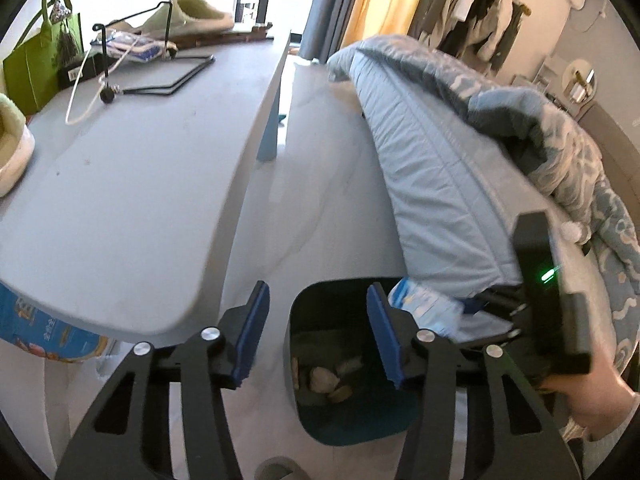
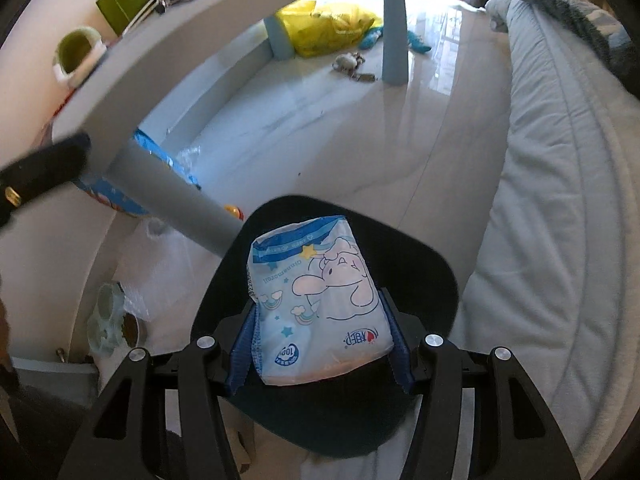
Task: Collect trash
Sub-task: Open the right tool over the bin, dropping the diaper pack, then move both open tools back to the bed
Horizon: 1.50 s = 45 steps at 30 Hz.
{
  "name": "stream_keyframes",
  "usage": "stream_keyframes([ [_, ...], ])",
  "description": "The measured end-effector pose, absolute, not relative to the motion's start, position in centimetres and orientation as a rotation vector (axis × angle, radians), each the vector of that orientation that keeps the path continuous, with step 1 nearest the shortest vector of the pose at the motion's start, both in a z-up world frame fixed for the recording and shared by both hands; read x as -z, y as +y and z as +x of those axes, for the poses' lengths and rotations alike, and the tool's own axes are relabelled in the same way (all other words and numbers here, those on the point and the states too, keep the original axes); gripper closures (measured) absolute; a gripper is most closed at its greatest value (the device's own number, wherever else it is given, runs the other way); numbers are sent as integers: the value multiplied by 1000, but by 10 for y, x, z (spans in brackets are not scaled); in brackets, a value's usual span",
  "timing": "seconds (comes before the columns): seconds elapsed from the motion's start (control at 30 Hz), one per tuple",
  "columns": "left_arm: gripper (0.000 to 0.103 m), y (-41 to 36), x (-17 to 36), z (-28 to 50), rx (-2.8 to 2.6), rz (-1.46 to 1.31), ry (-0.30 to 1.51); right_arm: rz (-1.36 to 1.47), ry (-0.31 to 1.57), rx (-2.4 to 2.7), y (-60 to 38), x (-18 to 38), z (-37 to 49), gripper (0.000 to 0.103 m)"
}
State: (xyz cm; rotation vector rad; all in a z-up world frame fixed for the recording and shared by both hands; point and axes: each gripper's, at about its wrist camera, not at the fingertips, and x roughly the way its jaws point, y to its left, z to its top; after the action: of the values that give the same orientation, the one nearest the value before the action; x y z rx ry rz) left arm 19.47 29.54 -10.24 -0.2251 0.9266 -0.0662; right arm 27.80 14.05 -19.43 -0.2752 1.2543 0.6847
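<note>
Tissue pack (image 2: 320, 304) sits clamped in the right tool (image 2: 320, 354) — hold it over the bin (image 2: 436, 280) mouth below, then release; left tool (image 1: 316, 336) gapes empty.

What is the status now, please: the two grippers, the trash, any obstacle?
Right gripper shut on tissue pack, above dark bin. Left gripper open, empty. Bin mouth unobstructed; table leg beside the bin.

Two slippers (image 1: 192, 14) sit on one grey table (image 1: 132, 184), at eleven and nine o'clock. One green bag (image 1: 36, 64) stands at ten o'clock. One dark bin (image 1: 320, 412) sits at six o'clock. One tissue packet (image 2: 320, 304) appears at centre.
</note>
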Motion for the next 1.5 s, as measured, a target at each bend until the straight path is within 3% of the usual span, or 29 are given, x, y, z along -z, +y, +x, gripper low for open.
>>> stream_keyframes([
  [0.23,59,292,80,193,94,-245,856,-358,1306,-688,151,216,268,44],
  [0.4,61,288,61,188,121,-273,809,-387,1324,-703,154,223,264,28],
  [1.13,61,246,15,187,180,-251,667,-245,1029,-771,114,128,263,28],
  [1.5,47,202,5,197,222,-247,638,-178,878,-697,49,90,268,28],
])
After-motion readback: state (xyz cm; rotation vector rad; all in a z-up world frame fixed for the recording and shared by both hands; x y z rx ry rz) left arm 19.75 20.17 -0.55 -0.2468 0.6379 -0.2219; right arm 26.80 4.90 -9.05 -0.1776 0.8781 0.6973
